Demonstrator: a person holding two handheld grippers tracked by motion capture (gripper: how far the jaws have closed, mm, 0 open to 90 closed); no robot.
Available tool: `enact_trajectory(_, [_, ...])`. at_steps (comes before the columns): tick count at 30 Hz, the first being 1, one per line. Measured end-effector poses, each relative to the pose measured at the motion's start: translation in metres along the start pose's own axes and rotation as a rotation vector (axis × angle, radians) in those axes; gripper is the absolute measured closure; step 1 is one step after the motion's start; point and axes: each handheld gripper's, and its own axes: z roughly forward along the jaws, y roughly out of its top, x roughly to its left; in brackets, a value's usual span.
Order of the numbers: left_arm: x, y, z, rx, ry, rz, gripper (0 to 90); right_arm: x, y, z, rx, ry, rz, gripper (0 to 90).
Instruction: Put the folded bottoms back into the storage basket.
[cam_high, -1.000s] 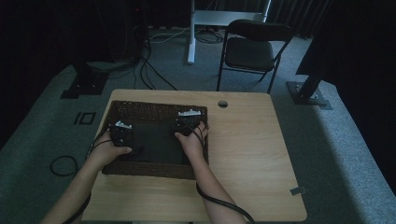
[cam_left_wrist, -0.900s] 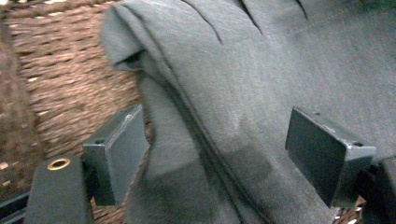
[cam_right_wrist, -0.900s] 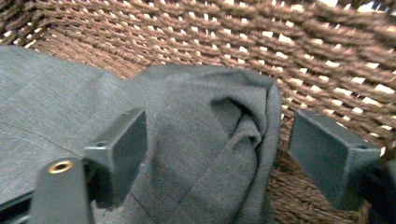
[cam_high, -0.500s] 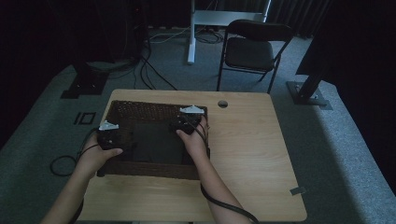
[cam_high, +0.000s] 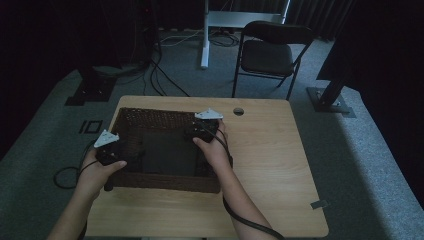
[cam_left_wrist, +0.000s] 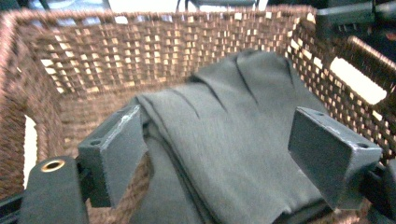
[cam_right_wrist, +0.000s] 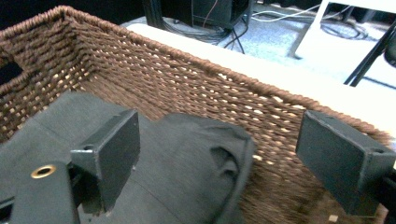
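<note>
A brown wicker basket stands on the left half of the wooden table. A folded dark grey cloth lies inside it. My left gripper is at the basket's left rim, open. In the left gripper view the left gripper has the cloth lying beyond and below its jaws, with the woven wall behind. My right gripper hangs open over the basket's back right part. The right gripper view shows the right gripper spread above a bunched edge of cloth beside the wall.
A round cable hole is in the table behind the basket. A strip of tape lies near the front right edge. A black folding chair and a white desk leg stand beyond the table. Cables lie on the floor at left.
My left gripper has drawn back to the left, from over the basket's inside to its left rim. The right gripper has stayed over the back right part.
</note>
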Motion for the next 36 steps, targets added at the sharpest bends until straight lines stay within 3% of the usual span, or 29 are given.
enact_trajectory(5, [-0.004,-0.003,-0.003,-0.059,0.012,0.004,18.5,-0.011,0.001,-0.014,-0.019,0.0,-0.012,12.4])
enact_trajectory(13, [-0.012,-0.011,-0.006,-0.103,0.026,0.007,18.2,-0.033,-0.004,-0.033,-0.019,-0.032,0.007,12.4])
enact_trajectory(36, [-0.032,-0.031,-0.027,-0.123,0.011,0.032,18.2,-0.09,-0.034,-0.082,-0.055,-0.11,0.069,12.4])
